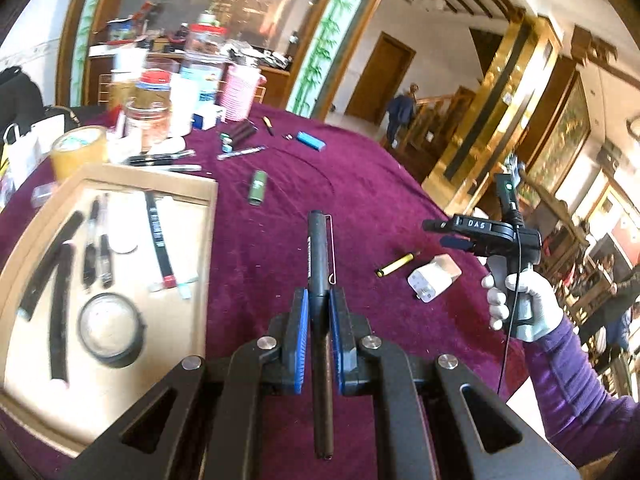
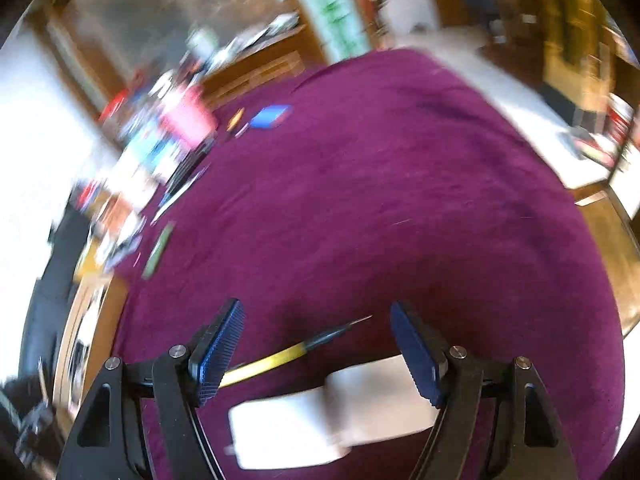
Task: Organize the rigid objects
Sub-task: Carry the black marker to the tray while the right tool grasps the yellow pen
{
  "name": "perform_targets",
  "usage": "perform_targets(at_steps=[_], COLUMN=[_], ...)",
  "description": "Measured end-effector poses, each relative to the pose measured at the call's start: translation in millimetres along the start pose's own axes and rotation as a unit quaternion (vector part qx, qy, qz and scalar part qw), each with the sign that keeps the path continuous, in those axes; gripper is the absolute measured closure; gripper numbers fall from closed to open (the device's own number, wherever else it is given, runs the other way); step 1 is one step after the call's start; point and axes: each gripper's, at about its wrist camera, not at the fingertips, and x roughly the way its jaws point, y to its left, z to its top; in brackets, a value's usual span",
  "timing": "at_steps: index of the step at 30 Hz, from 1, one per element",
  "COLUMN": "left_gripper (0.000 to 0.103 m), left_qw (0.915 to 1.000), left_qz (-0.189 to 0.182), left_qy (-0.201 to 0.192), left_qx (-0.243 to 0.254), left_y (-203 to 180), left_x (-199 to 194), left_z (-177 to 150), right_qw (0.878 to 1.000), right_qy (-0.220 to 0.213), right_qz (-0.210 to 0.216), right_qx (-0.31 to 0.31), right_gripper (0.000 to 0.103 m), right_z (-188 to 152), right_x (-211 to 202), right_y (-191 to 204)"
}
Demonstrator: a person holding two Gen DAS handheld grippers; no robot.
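My left gripper [image 1: 319, 300] is shut on a black pen [image 1: 319, 248] with a wire clip, held above the purple tablecloth, right of a cardboard tray [image 1: 120, 178]. The tray holds several black pens, black strips and a round black-rimmed lid [image 1: 109, 326]. My right gripper [image 2: 318, 326] is open, low over a white charger plug [image 2: 320, 412] and a yellow pen [image 2: 276, 360]; this view is blurred. In the left wrist view the right gripper [image 1: 444, 234] hovers above the charger [image 1: 432, 278] and yellow pen [image 1: 396, 265].
A green cylinder [image 1: 258, 187], a blue lighter [image 1: 310, 140] and loose pens [image 1: 240, 152] lie on the cloth [image 1: 360, 184]. Jars, bottles and a tape roll [image 1: 80, 152] crowd the far left. The table edge curves at the right.
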Motion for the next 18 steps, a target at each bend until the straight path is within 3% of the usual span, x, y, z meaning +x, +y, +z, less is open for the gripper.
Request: perform_targets(at_steps=[3,6,10,14,16,17,18], left_gripper=[0.093,0.093,0.093,0.093,0.093,0.093,0.093], left_qw=[0.9998,0.9993,0.9981,0.9961,0.9947,0.9941,0.9934], left_qz=[0.002,0.000,0.014,0.034,0.046,0.050,0.056], left_qy=[-0.011,-0.022,-0.038,-0.052,-0.056,-0.057,-0.056], left_qx=[-0.014,-0.030,-0.046,-0.063,-0.072,-0.078,-0.083], left_y=[12,26,47,67,79,85,90], left_x=[-8,-20,-38,-53,-60,-62,-64], left_z=[-2,-5,-8,-12,-15,-17,-19], right_qw=[0.995,0.985,0.983,0.966,0.966,0.966,0.968], right_qy=[0.090,0.153,0.126,0.069,0.036,0.024,0.011], right_qz=[-0.044,-0.075,-0.117,-0.205,-0.214,-0.221,-0.216], right_qx=[-0.024,-0.032,-0.070,-0.140,-0.140,-0.135,-0.124], right_gripper=[0.024,0.021,0.025,0.052,0.071,0.087,0.092], right_z=[5,5,3,-13,-19,-20,-21], right_x=[26,58,66,75,72,69,65], right_y=[28,45,78,106,106,104,99])
